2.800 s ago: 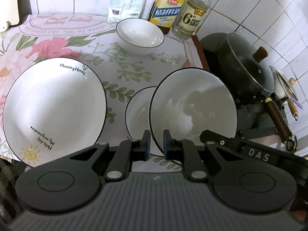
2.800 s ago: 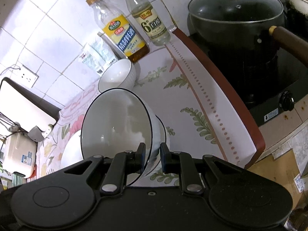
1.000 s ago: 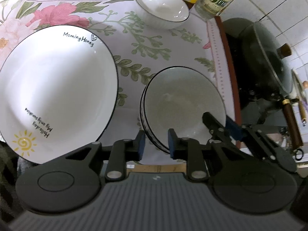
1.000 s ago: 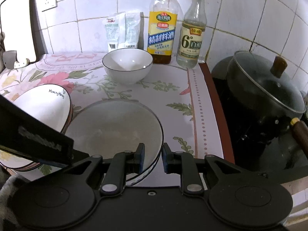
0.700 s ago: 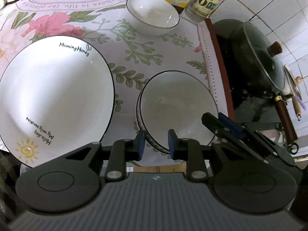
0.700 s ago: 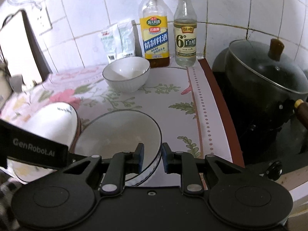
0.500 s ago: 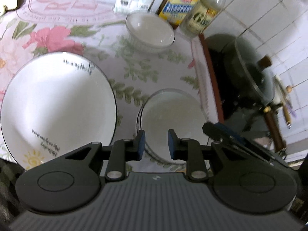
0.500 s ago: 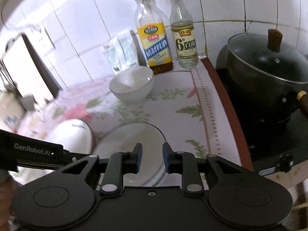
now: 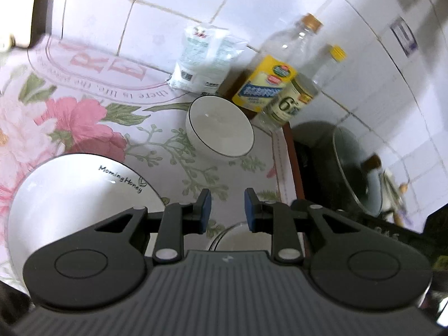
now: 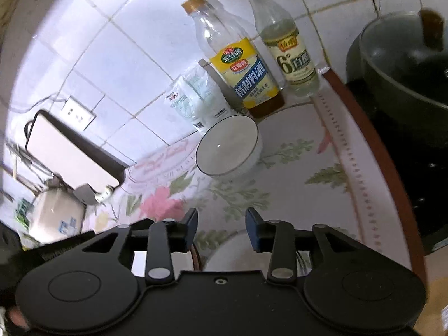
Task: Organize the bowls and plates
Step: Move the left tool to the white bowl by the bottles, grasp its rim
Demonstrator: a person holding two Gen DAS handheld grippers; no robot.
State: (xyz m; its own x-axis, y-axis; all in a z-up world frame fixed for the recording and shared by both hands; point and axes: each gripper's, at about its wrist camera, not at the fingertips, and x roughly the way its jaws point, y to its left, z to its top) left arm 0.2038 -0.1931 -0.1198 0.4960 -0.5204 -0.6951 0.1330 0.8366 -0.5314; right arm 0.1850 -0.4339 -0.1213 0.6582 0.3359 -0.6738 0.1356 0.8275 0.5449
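Both tongs, left [image 9: 225,207] and right [image 10: 221,229], stand apart, holding nothing. Just beneath them sits the stacked bowl [image 9: 238,238], glossy white. Left of the left tongs, a round plate [image 9: 70,204] reads "Morning Honey". Farther ahead on the floral bench cloth [image 9: 84,112] sits a black-rimmed small bowl [image 10: 228,145], then a "6°" bottle [image 10: 288,44].

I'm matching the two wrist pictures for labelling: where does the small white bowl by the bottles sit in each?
Left wrist: the small white bowl sits just above centre, beyond the open hand-held gripper.
Right wrist: the bowl sits at centre, upright on the floral cloth.
Shared landmark: the yellow-labelled bottle stands just behind it in both.
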